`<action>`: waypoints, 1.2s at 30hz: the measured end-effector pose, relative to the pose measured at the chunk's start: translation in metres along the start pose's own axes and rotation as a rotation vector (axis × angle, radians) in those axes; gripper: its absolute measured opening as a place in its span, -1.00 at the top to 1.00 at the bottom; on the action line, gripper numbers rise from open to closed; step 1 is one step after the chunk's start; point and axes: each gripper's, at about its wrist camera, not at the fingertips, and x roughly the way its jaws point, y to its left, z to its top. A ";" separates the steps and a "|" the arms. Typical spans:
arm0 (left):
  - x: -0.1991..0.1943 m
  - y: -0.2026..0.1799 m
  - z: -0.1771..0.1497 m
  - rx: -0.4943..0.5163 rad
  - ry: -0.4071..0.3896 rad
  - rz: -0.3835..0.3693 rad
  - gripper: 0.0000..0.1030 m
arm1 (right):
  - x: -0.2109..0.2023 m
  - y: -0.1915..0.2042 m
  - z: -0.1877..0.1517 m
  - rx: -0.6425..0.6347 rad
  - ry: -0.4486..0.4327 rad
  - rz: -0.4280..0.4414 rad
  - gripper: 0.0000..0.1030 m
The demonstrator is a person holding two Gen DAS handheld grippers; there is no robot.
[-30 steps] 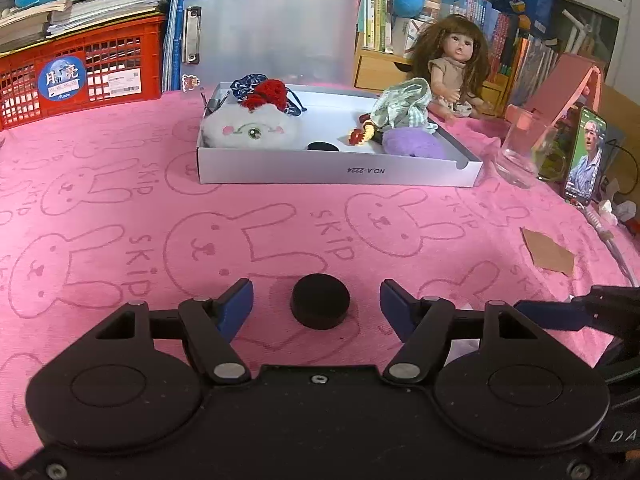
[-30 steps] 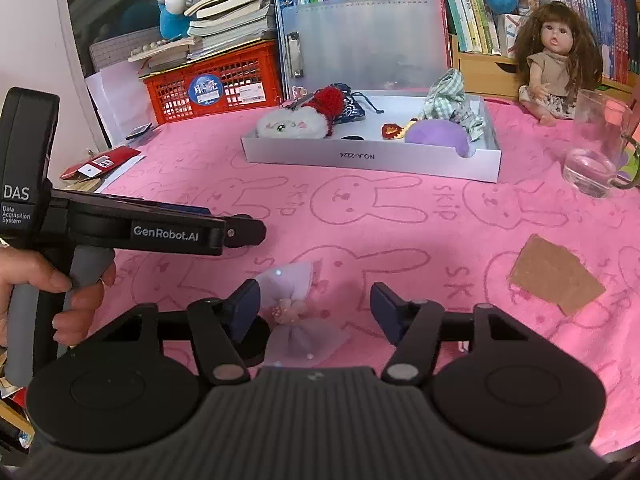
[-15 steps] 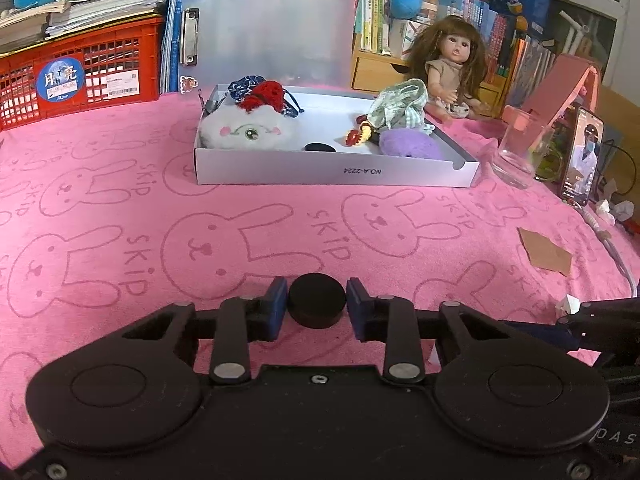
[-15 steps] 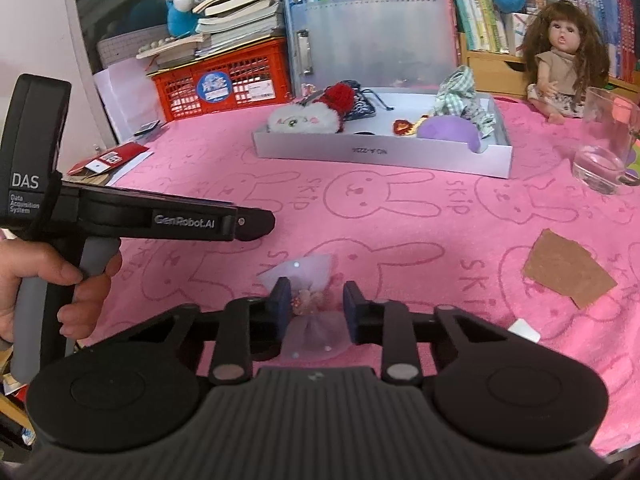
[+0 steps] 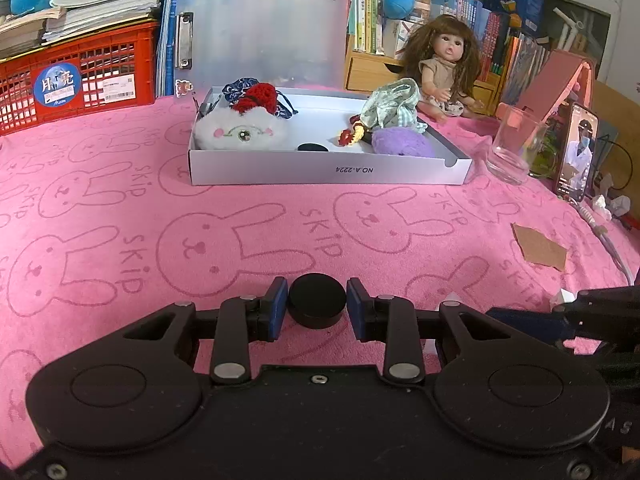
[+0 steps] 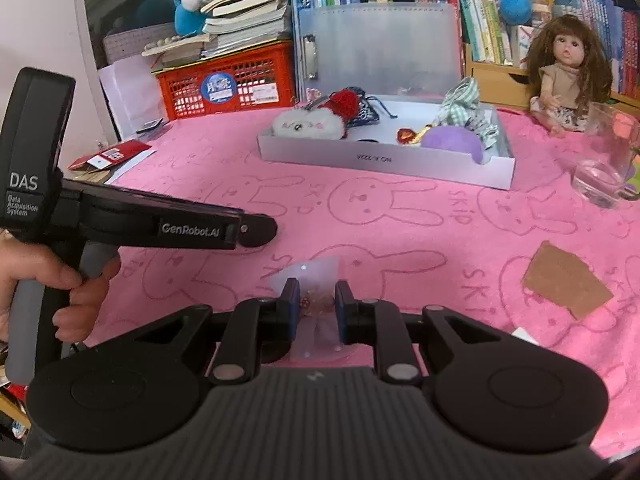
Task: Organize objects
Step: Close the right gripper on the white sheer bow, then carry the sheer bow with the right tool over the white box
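1. Bench [image 5: 120, 240]: covered with a pink cloth printed with rabbits; books, a red crate [image 5: 76, 80] and a doll [image 5: 444, 72] stand along its far edge
2. White box [image 5: 320, 170]: open, at the far middle of the bench, a clear lid upright behind it. It holds a white plush [image 5: 240, 134], a red-and-blue pouch, a checked cloth, a purple plush [image 5: 402, 142] and a black disc
3. Glass [image 5: 514, 148]: upright, just right of the box
4. Left gripper [image 5: 317, 306]: jaws have just closed and now hold a black puck [image 5: 317, 300] by its sides, at the near edge of the bench, well apart from the box
5. Right gripper [image 6: 317, 306]: jaws have just been closing and now stand narrow, pinching a small translucent bag [image 6: 310, 276] with beads inside, lying on the cloth
6. Brown card scrap [image 6: 566, 284]: flat on the cloth, right of both grippers
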 end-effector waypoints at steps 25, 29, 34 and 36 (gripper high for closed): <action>-0.005 -0.003 0.036 -0.005 -0.065 -0.004 0.41 | -0.010 -0.031 0.036 0.084 -0.115 -0.117 0.57; -0.002 0.003 0.058 -0.044 -0.095 -0.012 0.41 | -0.007 -0.039 0.053 0.098 -0.137 -0.139 0.58; 0.010 0.008 0.083 -0.078 -0.106 -0.002 0.41 | 0.002 -0.056 0.079 0.150 -0.156 -0.142 0.58; 0.017 0.008 0.091 -0.074 -0.108 0.008 0.41 | 0.007 -0.064 0.089 0.183 -0.161 -0.132 0.58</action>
